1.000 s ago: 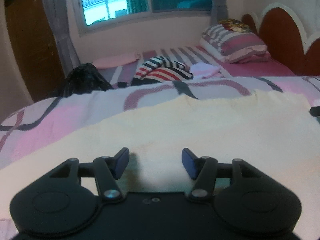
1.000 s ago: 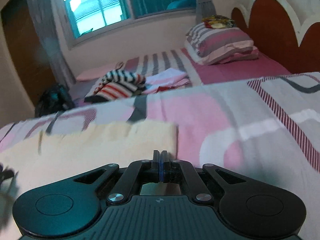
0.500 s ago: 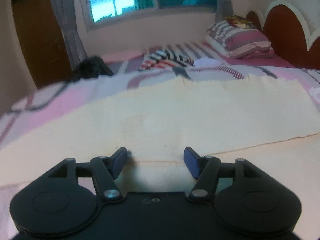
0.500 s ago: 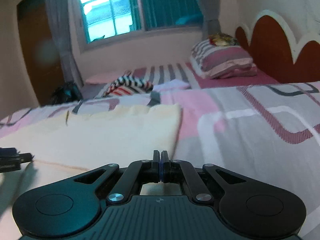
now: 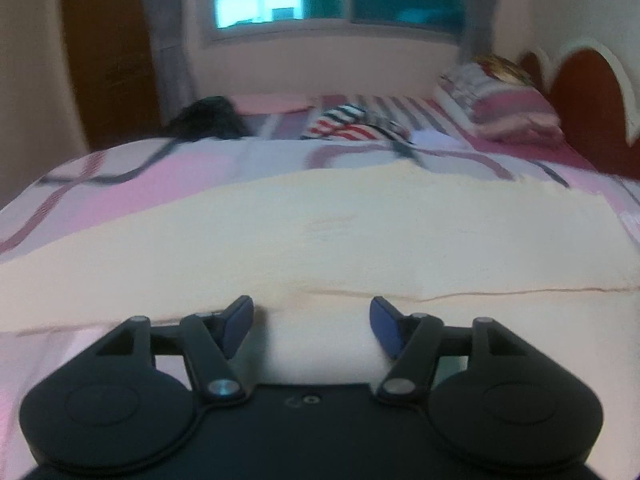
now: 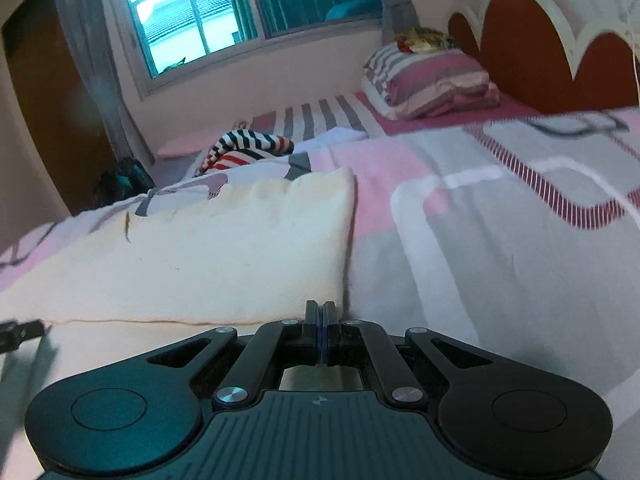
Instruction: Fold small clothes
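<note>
**Cream cloth folded on bed, right gripper pinching corner**

Cream cloth (image 5: 320, 232) lies flat on pink-grey bedspread (image 6: 500, 240), folded edge near both grippers. Left gripper (image 5: 312, 320) jaws apart, just widened, above the cloth, gripping nothing. Right gripper (image 6: 320, 320) jaws together at the cloth's near corner; fabric between the pads can't be made out. Striped clothes (image 6: 244, 148) well behind.

A home bedroom: bed (image 6: 500, 248), pillows (image 6: 432, 80), headboard (image 6: 532, 44), curtained window (image 6: 188, 28).

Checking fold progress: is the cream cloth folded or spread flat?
Folded once: the cream cloth shows an upper layer whose edge crosses a lower layer.
</note>
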Demonstrator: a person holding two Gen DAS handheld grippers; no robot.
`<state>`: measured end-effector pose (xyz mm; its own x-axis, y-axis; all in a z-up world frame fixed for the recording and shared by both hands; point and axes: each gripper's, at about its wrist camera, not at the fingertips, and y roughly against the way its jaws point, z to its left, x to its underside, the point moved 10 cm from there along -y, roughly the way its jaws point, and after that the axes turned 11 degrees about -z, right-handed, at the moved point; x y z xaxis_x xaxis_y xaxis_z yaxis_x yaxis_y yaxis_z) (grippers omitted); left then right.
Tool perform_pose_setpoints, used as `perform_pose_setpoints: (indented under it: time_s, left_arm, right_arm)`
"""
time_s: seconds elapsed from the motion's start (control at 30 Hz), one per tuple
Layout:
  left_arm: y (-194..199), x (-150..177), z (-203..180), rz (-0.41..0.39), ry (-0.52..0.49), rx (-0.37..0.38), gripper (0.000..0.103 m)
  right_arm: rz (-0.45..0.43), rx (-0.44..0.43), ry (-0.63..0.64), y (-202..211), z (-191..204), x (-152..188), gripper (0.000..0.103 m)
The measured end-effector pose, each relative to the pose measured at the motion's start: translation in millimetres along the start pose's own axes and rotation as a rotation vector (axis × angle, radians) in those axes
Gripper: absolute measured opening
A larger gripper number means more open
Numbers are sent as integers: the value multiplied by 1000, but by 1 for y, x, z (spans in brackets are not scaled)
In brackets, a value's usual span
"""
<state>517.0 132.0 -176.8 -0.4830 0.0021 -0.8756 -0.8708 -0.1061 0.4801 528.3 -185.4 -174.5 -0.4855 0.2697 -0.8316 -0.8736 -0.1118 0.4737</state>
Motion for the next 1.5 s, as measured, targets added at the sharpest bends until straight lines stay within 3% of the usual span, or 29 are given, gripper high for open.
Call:
perform_pose_setpoints:
  time_s: [0.1,0.27,0.4,0.5,0.77,0.9,0.93,1.0,1.1,1.2,1.33,1.5]
  left_arm:
    - [17,2,51,-19,75,-104,62]
    - [35,14,144,-14,308,-221,55]
    - [42,29,220,-20,578,-326,55]
    - [42,36,266,-64,817,-325,46]
    - [38,44,330,-136,1040,-345,46]
    - [34,44,341,-142,1040,-353,44]
    - [32,41,342,-134,1004,-363,34]
    - [29,37,341,-118,901,-395,1]
    - [31,19,333,-187,828,-371,1]
    - [19,-1,306,-178,777,-294,1]
    - [1,-35,238,-162,714,-109,1]
    - [-12,-62,132,-146,573,56,1]
  right_arm:
    - [-12,-2,-20,4,3,1,0]
    - [-16,-12,-36,4,21,0,0]
    - [-3,-40,-21,0,44,6,0]
    - [11,-48,-27,-5,58,9,0]
    - [10,-56,-17,-11,87,6,0]
    - [-7,-36,-33,-14,89,0,0]
    - [-10,-26,-43,-16,85,-2,0]
    - [-10,-13,-64,-16,81,-4,0]
    - [-15,-6,-70,-13,78,-7,0]
    - [-22,-6,-66,-9,77,-7,0]
    - [-22,-5,-84,-7,74,-5,0]
    - [-28,-16,-95,-2,69,-7,0]
